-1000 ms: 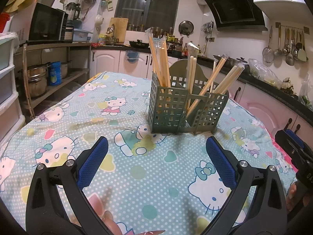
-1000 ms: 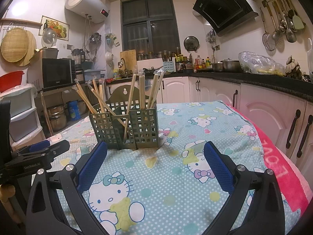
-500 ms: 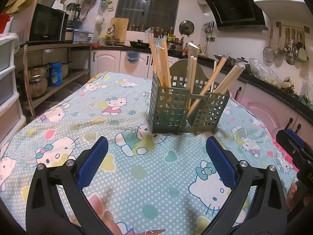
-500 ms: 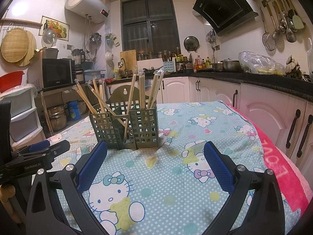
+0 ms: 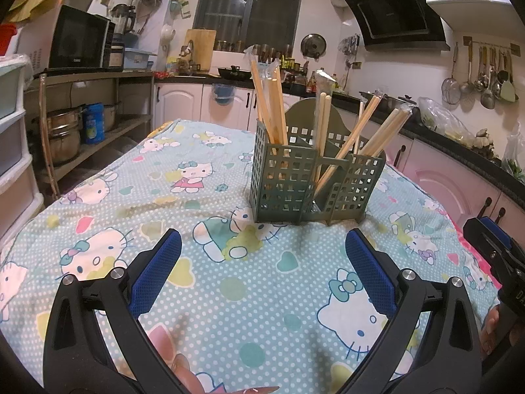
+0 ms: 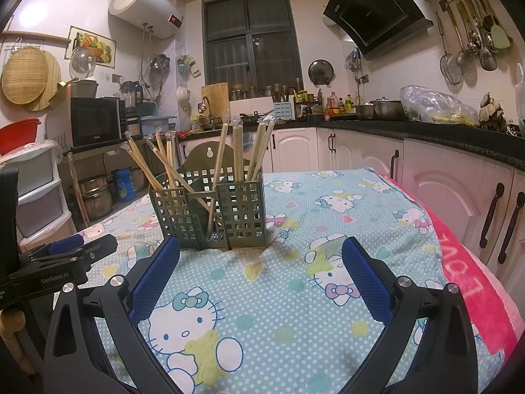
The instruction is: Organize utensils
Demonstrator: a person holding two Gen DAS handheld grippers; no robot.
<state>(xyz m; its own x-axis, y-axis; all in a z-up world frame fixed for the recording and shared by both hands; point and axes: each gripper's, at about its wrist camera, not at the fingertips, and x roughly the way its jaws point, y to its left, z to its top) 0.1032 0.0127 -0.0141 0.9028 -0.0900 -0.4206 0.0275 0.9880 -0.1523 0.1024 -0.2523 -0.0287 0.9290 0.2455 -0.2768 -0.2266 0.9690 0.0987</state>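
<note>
A green slotted utensil holder [image 5: 308,184] stands on the Hello Kitty tablecloth [image 5: 183,216]. It also shows in the right wrist view [image 6: 210,213]. Several wrapped wooden chopsticks [image 5: 272,105] stand in its compartments, and they show in the right wrist view [image 6: 259,151] too. My left gripper [image 5: 262,249] is open and empty, short of the holder. My right gripper [image 6: 261,256] is open and empty, just in front of the holder. Each gripper shows at the edge of the other's view.
A pink towel [image 6: 466,282] lies along the table's right edge. Cabinets and a counter [image 6: 426,164] run behind and to the right. A shelf with pots [image 5: 65,131] stands at the left.
</note>
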